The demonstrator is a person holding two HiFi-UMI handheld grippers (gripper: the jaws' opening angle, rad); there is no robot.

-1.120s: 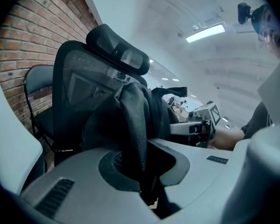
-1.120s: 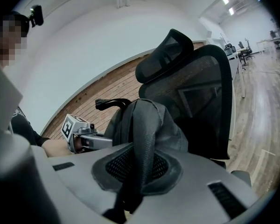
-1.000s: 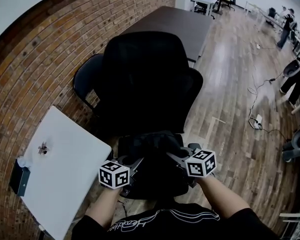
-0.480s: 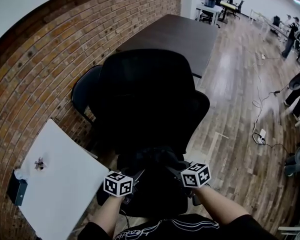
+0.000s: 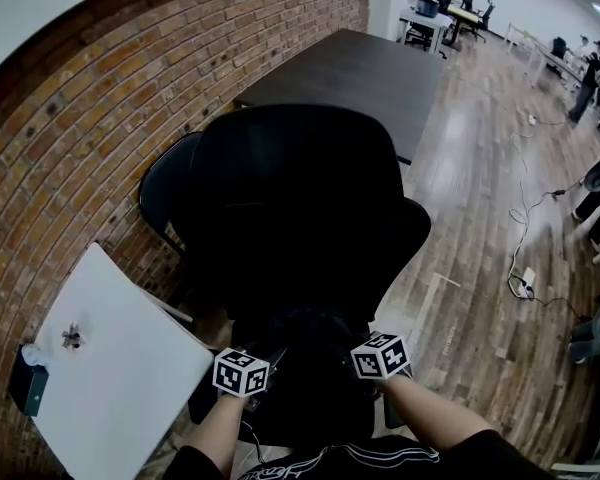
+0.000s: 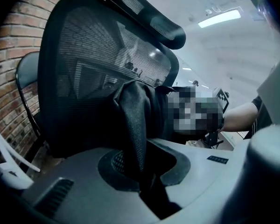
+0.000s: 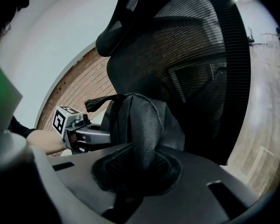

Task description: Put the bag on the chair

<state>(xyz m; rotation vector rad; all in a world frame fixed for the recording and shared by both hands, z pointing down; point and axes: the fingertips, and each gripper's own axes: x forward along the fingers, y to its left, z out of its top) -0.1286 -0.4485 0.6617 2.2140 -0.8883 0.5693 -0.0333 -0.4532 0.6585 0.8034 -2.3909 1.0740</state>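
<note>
A black fabric bag [image 5: 315, 333] hangs between my two grippers, low over the seat of a black mesh office chair [image 5: 290, 198]. My left gripper [image 5: 270, 360] is shut on a fold of the bag [image 6: 135, 120] at its left side. My right gripper [image 5: 352, 353] is shut on a strap of the bag [image 7: 142, 125] at its right side. The chair's mesh back [image 6: 88, 69] and headrest [image 7: 126, 13] rise just beyond the bag. The bag's underside and the seat beneath it are too dark to tell apart.
A white table [image 5: 110, 368] stands at my left against the brick wall [image 5: 90, 118]. A second dark chair [image 5: 165, 183] is behind the office chair, and a long dark table [image 5: 350, 63] beyond it. Cables [image 5: 525, 268] lie on the wooden floor at right.
Both grippers have sunk with the bag towards the chair's seat and drawn closer together. The chair now fills more of the head view.
</note>
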